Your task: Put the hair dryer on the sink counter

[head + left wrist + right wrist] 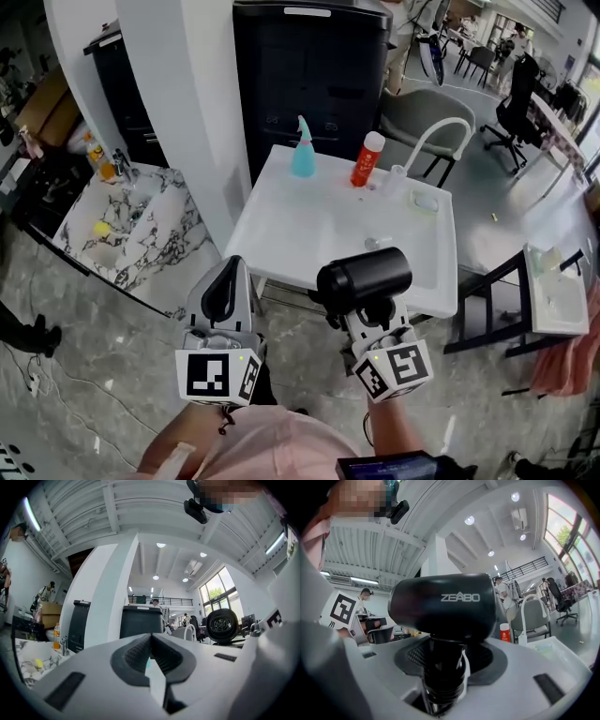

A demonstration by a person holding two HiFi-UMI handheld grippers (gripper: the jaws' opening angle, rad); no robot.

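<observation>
Presently, we find the right gripper [364, 317] clamped on the handle of the black hair dryer [366, 274], its barrel lying crosswise above the jaws. We note the dryer is held in the air at the near edge of the white sink counter [300, 230]. The left gripper [223, 289] stands just off the near left corner, jaws pressed together with nothing between them. A teal spray bottle [303, 150] and a red bottle [367, 159] stand along the far edge.
</observation>
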